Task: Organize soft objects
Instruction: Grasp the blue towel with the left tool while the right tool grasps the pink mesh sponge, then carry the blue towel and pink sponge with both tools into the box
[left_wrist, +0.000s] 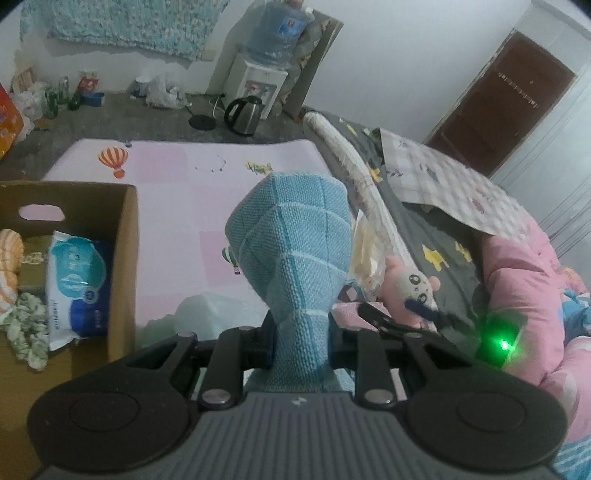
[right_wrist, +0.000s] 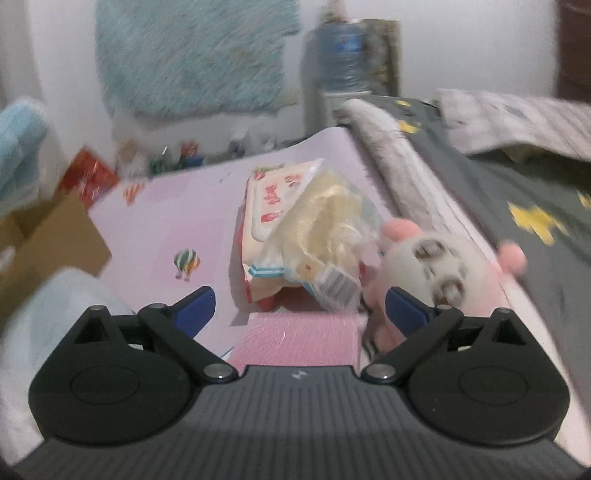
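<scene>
My left gripper (left_wrist: 301, 332) pinches the blue towel (left_wrist: 295, 236) aloft.
Right gripper (right_wrist: 300, 308) spread above the pink pack (right_wrist: 299, 338); labels unreadable.

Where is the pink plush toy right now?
The pink plush toy lies at the play mat's right edge against the bed, beside the wipes pack, just ahead of the open right hand-held gripper.
</scene>
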